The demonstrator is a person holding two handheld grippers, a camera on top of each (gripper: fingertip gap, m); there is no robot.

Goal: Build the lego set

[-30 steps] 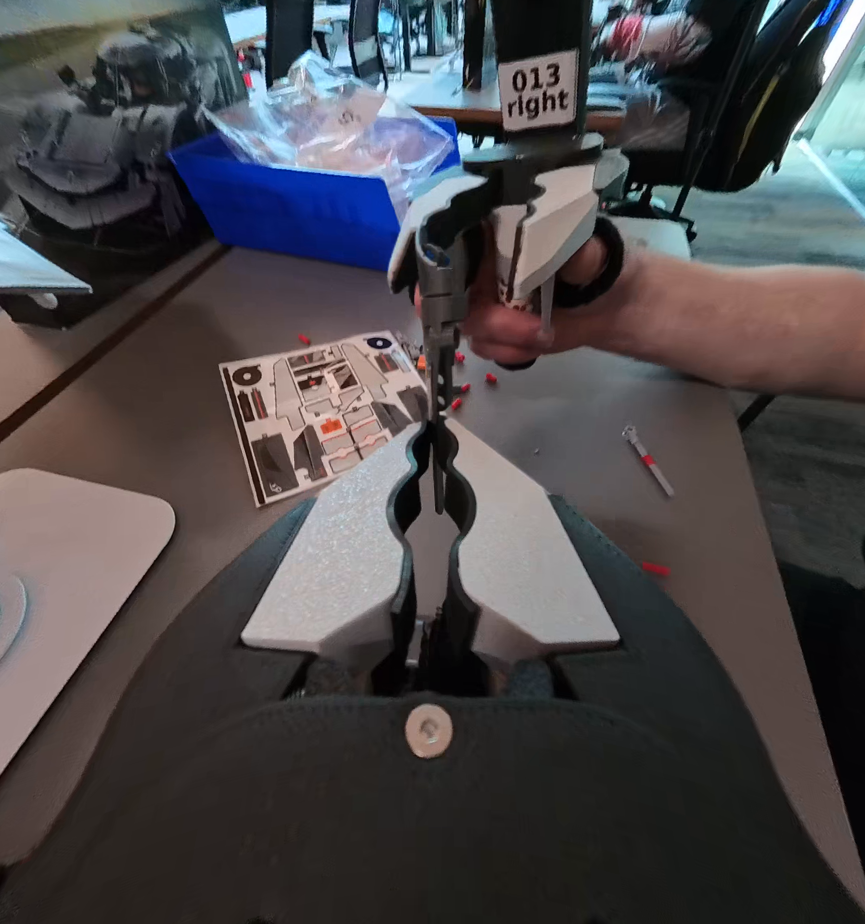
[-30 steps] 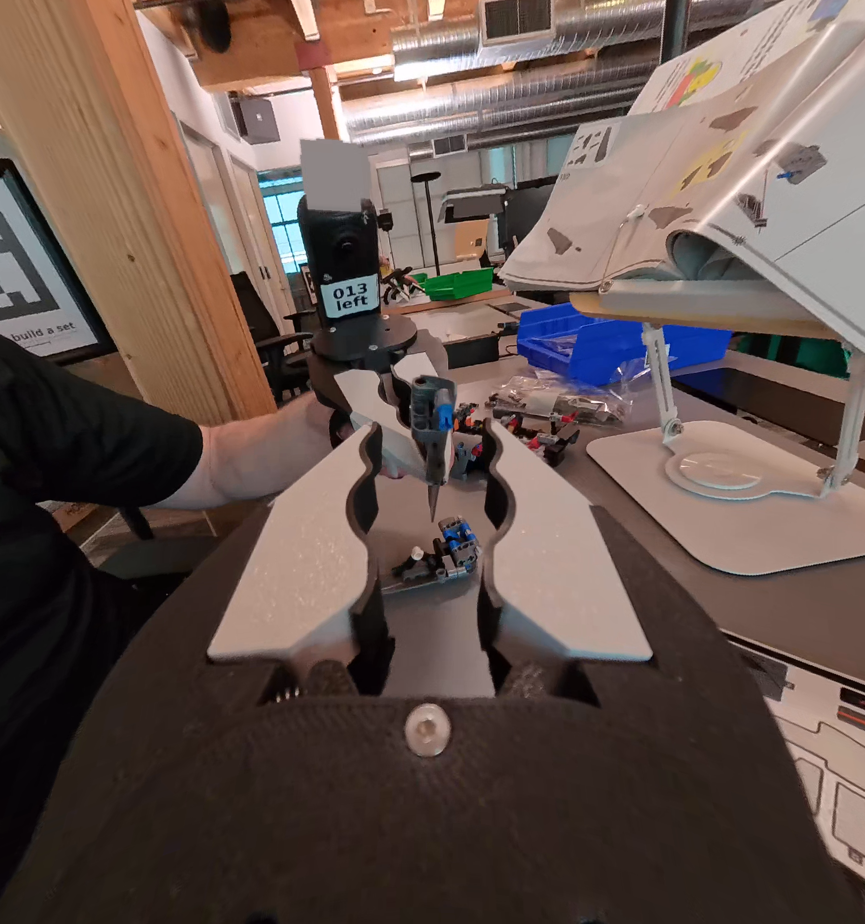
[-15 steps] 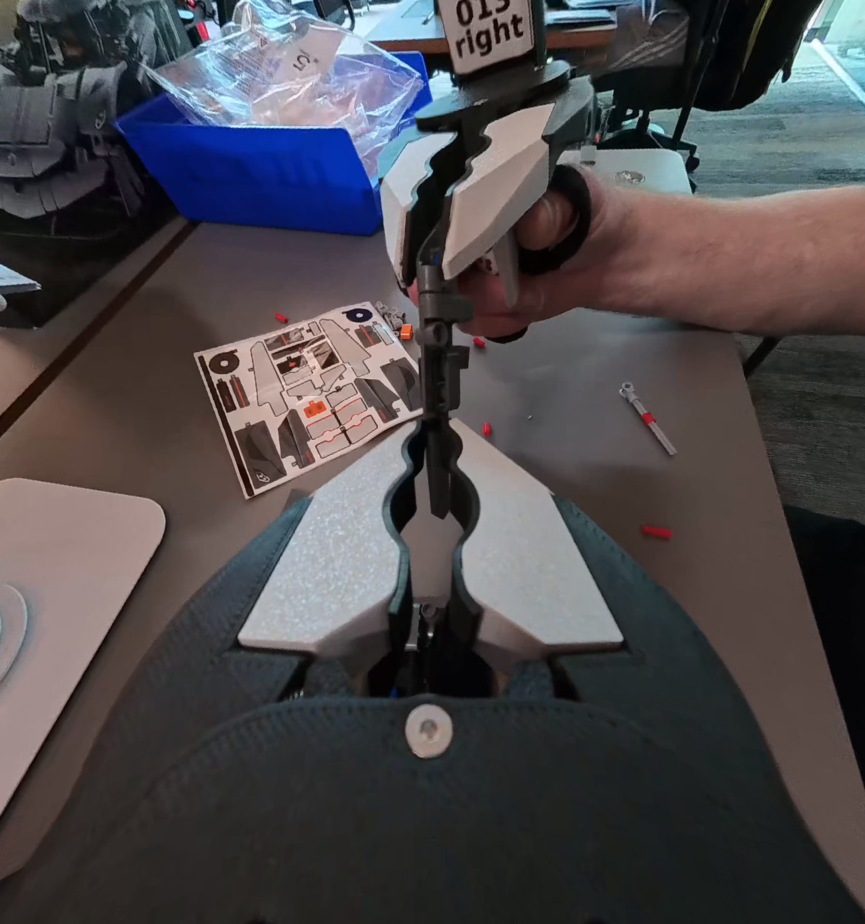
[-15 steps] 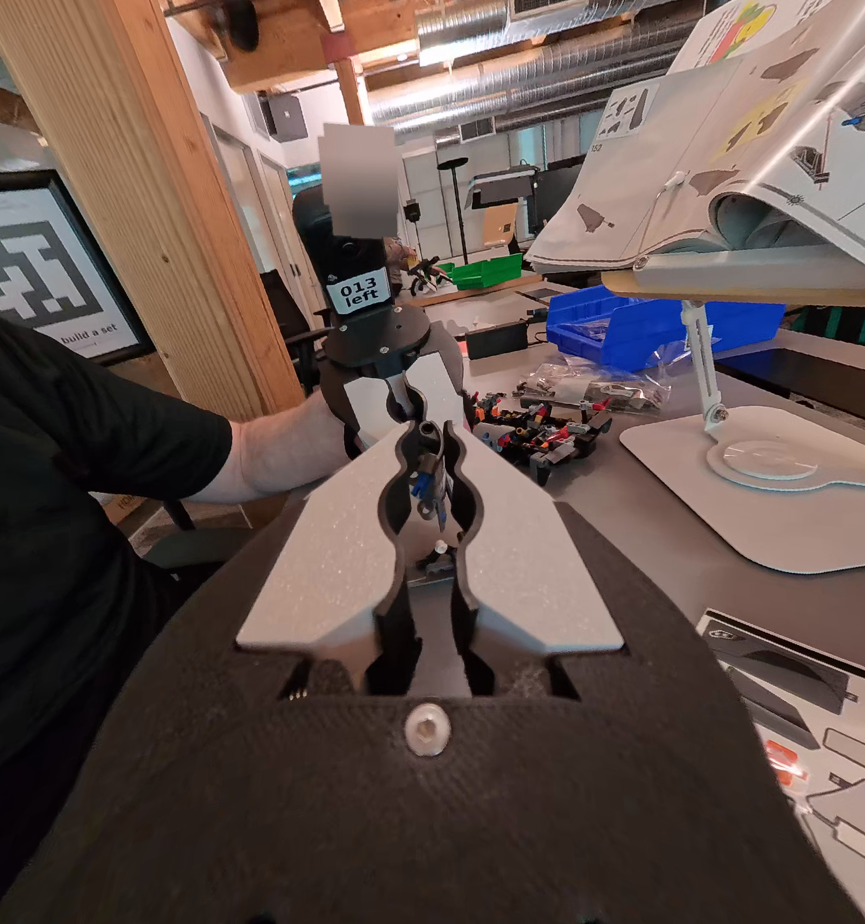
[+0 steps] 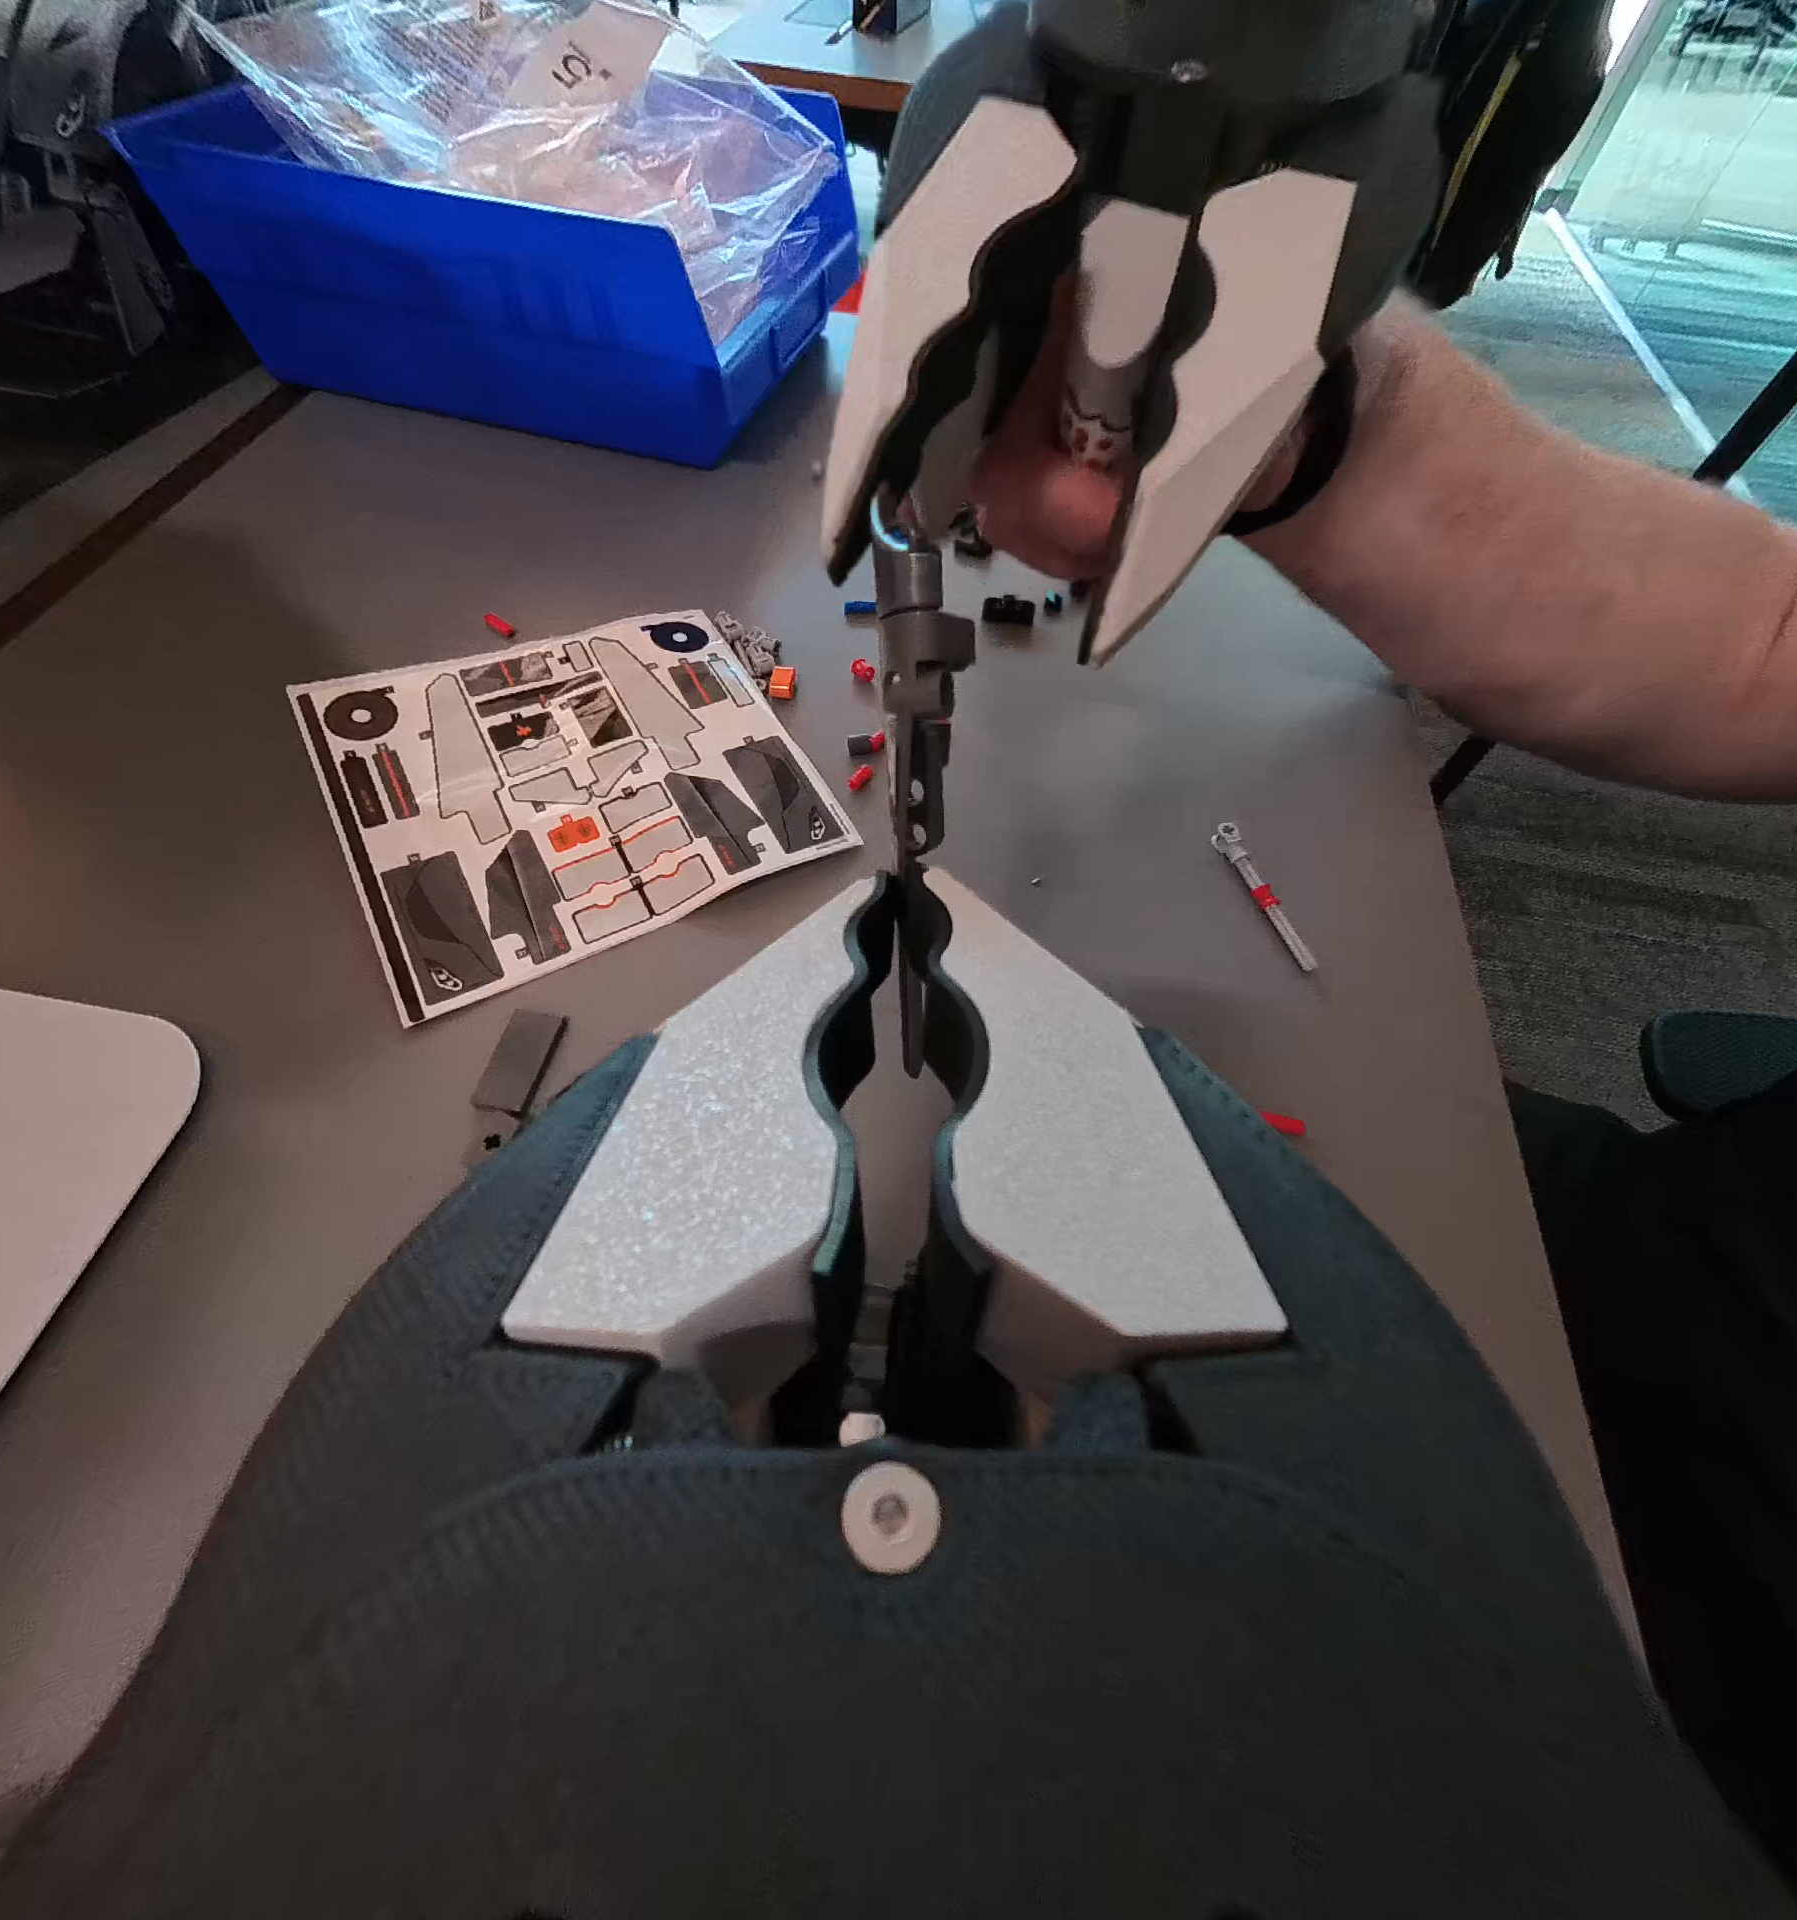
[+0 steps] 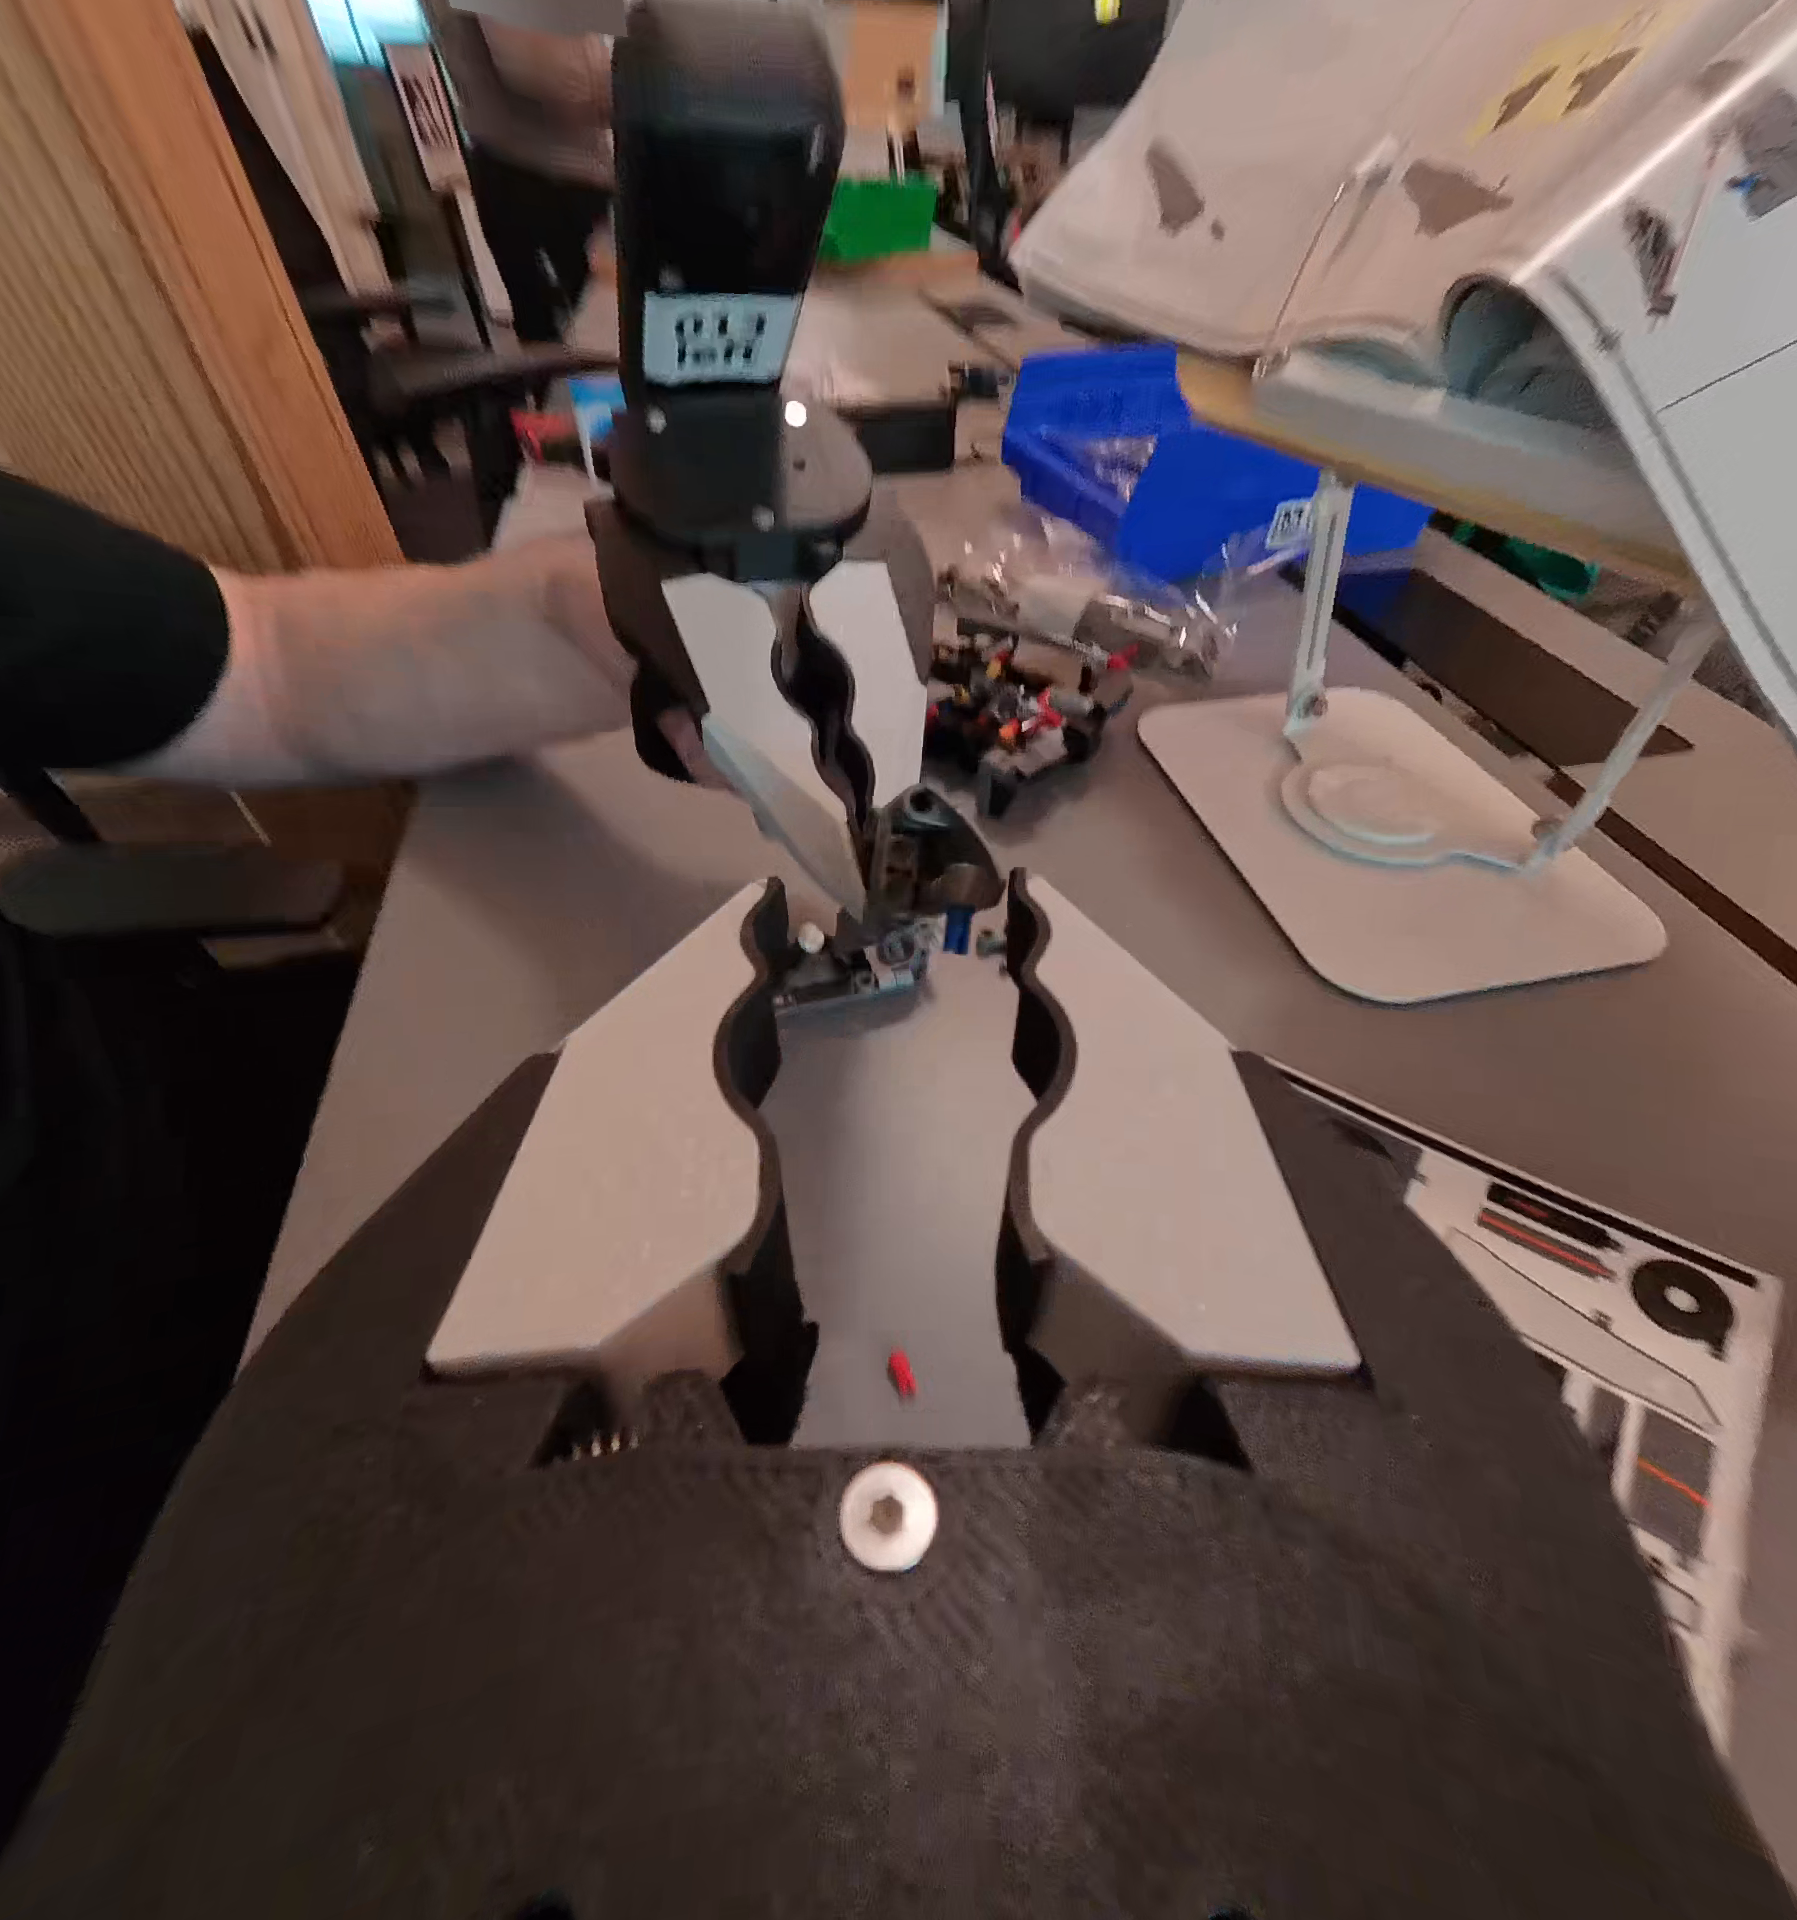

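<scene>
My left gripper (image 5: 906,883) is shut on a long, thin dark grey lego assembly (image 5: 915,717) and holds it upright above the table. My right gripper (image 5: 967,608) is open just over it; the assembly's top end touches the inner side of one of its fingers (image 5: 873,416). In the right wrist view my right gripper (image 6: 894,888) is open and empty, with the left gripper (image 6: 852,831) and its grey assembly (image 6: 920,847) just beyond the tips. A small grey sub-build with a blue pin (image 6: 852,977) lies on the table below.
A sticker sheet (image 5: 561,800), a dark flat tile (image 5: 520,1060), a grey and red rod (image 5: 1263,894) and loose red pins lie on the grey table. A blue bin of bags (image 5: 478,281) stands behind. The book stand (image 6: 1393,831) and a part-built model (image 6: 1019,717) are beyond. My hands' fingertips stand some 5 centimetres from each other. The dark flat tile (image 5: 520,1060) is about 15 centimetres from both grippers' fingertips.
My right gripper closed around the assembly's top end half a second ago and has now opened wide. The left gripper has kept its hold and moved lower, nearer the sub-build.
</scene>
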